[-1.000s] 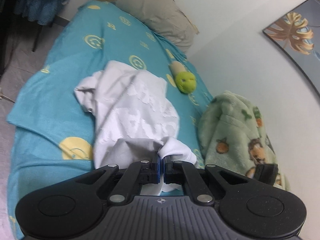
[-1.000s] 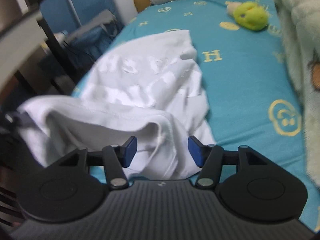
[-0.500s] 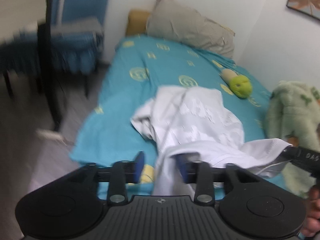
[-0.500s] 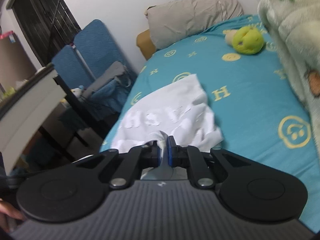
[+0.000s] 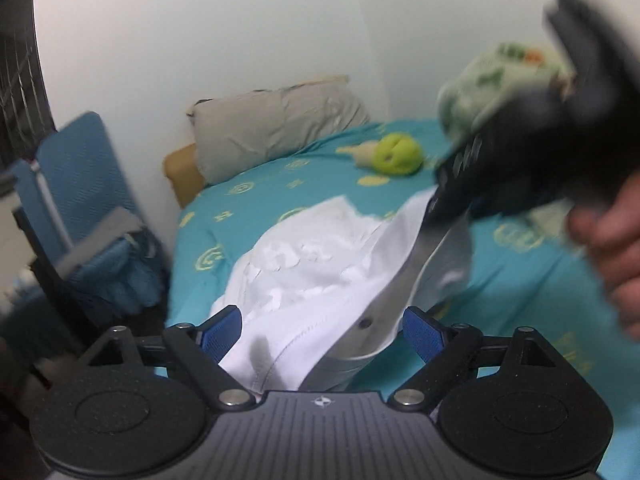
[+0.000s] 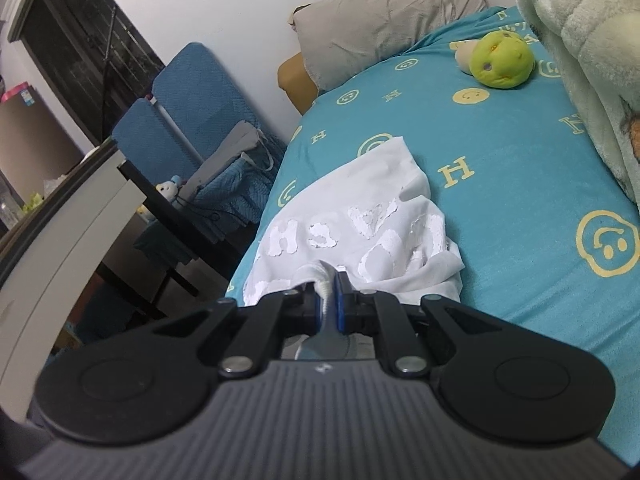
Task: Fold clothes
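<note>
A white T-shirt [image 6: 360, 224] with a cracked white print lies bunched on the teal bed sheet [image 6: 520, 184], near the bed's left edge. My right gripper [image 6: 329, 296] is shut on a fold of the shirt's edge and holds it up. In the left wrist view the shirt [image 5: 316, 276] hangs between the wide-open fingers of my left gripper [image 5: 322, 330], with cloth lying between the blue pads, not pinched. The right gripper [image 5: 500, 168] appears there blurred, at the upper right, holding the shirt's raised corner.
A green plush toy [image 6: 502, 60] and a grey pillow [image 6: 384, 20] lie at the bed's head. A fluffy green blanket [image 6: 592, 72] is heaped along the right side. A blue chair [image 6: 192, 120] with draped clothes and a dark desk [image 6: 80, 216] stand left of the bed.
My left gripper let go of the shirt and opened wide. My right gripper shut on the shirt's edge and lifted it. Both views swung toward the head of the bed.
</note>
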`<state>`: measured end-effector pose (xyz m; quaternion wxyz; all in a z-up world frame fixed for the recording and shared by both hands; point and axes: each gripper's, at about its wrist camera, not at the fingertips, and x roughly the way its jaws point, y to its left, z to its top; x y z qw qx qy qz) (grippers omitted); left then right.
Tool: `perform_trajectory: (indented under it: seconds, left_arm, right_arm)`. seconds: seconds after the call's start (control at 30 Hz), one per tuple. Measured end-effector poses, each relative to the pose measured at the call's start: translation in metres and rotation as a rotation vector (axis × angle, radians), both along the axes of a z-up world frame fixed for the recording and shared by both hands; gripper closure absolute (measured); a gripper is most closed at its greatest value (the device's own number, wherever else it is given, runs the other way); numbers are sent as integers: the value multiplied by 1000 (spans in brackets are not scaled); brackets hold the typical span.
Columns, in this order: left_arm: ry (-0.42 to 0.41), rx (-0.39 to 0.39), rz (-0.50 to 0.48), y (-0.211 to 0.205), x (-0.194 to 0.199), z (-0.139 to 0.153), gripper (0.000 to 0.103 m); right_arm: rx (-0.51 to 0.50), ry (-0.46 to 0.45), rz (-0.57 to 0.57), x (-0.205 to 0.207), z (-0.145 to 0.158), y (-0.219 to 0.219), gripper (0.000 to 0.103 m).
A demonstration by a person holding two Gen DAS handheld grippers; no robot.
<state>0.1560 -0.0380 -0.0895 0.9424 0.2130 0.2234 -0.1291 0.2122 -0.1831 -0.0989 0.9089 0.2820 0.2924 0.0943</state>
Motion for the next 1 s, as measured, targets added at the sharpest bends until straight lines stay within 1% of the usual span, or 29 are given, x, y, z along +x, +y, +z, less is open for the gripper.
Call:
perform_trajectory:
  seconds: [0.03, 0.07, 0.13, 0.2, 0.27, 0.37, 0.43, 0.47, 0.5, 0.53, 0.6, 0.63, 0.67, 0.7, 0.73, 0.77, 0.8, 0.83, 0.87, 0.9, 0.97, 1.0]
  left_arm:
    - [-15, -6, 41, 0, 5, -6, 14]
    - [-31, -31, 92, 2, 11, -10, 14]
    - [-44, -109, 193, 11, 21, -13, 14]
    - [-67, -154, 293, 21, 27, -13, 14]
    - [-72, -152, 381, 33, 27, -12, 14]
    - [-9, -123, 490, 55, 25, -8, 14]
    - [32, -146, 539, 67, 21, -4, 14]
    - [30, -158, 557, 72, 17, 0, 14]
    - [13, -169, 574, 76, 11, 6, 14]
    - [-9, -188, 587, 79, 7, 14, 14]
    - [-55, -269, 598, 87, -1, 33, 13]
    - [-80, -314, 601, 91, -6, 42, 13]
    - [-111, -351, 602, 95, -10, 50, 13]
    - [-140, -375, 604, 98, -15, 56, 13]
    - [-161, -395, 602, 100, -18, 61, 13]
    - [-172, -416, 600, 103, -19, 64, 13]
    - [-168, -440, 606, 107, -20, 66, 13]
    - [-151, -470, 614, 111, -20, 67, 12]
    - [-121, -505, 618, 116, -19, 67, 12]
    - [-86, -533, 619, 120, -16, 65, 12]
    - [-12, -576, 619, 128, -11, 61, 12]
    - [19, -586, 626, 131, -8, 59, 12]
  right_arm:
    - [5, -1, -5, -1, 0, -1, 93]
    - [8, -2, -9, -3, 0, -2, 93]
    - [7, -6, -17, -4, 0, -2, 93]
    - [5, -15, -31, -6, 0, -2, 93]
    - [-10, -39, -75, -9, 2, -4, 93]
    - [-49, -73, -146, -13, 6, -7, 93]
    - [-72, -84, -178, -15, 8, -8, 93]
    - [-84, -90, -194, -15, 8, -8, 93]
    - [-96, -95, -210, -16, 9, -9, 93]
    - [-113, -80, -208, -15, 8, -8, 91]
    - [-147, -48, -201, -12, 6, -5, 89]
    - [-165, -20, -194, -9, 3, -3, 87]
    - [-192, 17, -179, -6, 1, -3, 79]
    - [-225, 61, -156, -2, -3, -1, 65]
    - [-254, 96, -143, 0, -8, 1, 58]
    - [-280, 126, -141, 1, -13, 3, 48]
    - [-306, 156, -139, 2, -18, 4, 43]
    - [-334, 198, -129, 4, -24, 7, 40]
    - [-341, 229, -115, 4, -29, 8, 37]
    - [-347, 259, -102, 4, -34, 10, 38]
    - [-312, 261, -161, -1, -36, 6, 38]
    - [-279, 237, -196, -5, -33, 2, 38]
